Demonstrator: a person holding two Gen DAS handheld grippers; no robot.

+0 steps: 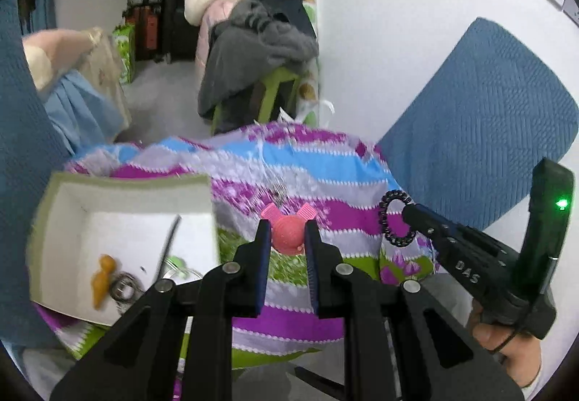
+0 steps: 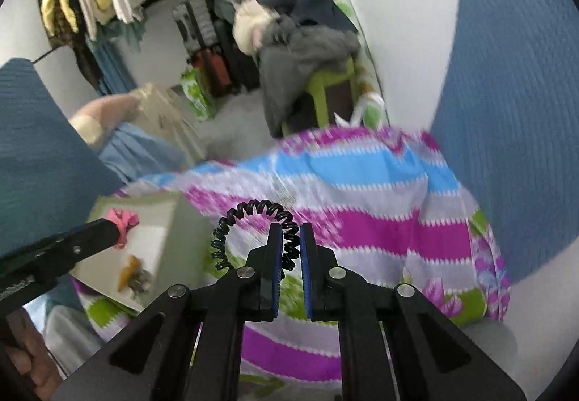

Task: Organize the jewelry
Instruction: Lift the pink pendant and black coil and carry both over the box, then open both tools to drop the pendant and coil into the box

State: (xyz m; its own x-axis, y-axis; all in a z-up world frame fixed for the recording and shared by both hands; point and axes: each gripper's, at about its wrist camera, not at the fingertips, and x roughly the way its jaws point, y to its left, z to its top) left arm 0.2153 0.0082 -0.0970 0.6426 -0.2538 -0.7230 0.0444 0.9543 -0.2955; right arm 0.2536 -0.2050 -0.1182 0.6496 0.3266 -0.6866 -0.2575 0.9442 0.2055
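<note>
My left gripper (image 1: 287,232) is shut on a pink hair clip (image 1: 289,232) with two ear-like tabs and holds it above the striped cloth, just right of the open white box (image 1: 119,220). In the right wrist view the pink hair clip (image 2: 123,222) hangs over the box (image 2: 170,216). My right gripper (image 2: 290,238) is shut on a black spiral hair tie (image 2: 253,216), held above the cloth; the tie also shows in the left wrist view (image 1: 392,220). In the box lie an orange piece (image 1: 103,276), a metal ring (image 1: 125,287) and a thin dark stick (image 1: 168,245).
A striped purple, blue and green cloth (image 1: 325,165) covers the work surface. A blue cushion (image 1: 481,118) leans against the white wall at right. Piled clothes on a green stool (image 1: 253,39) and luggage stand beyond.
</note>
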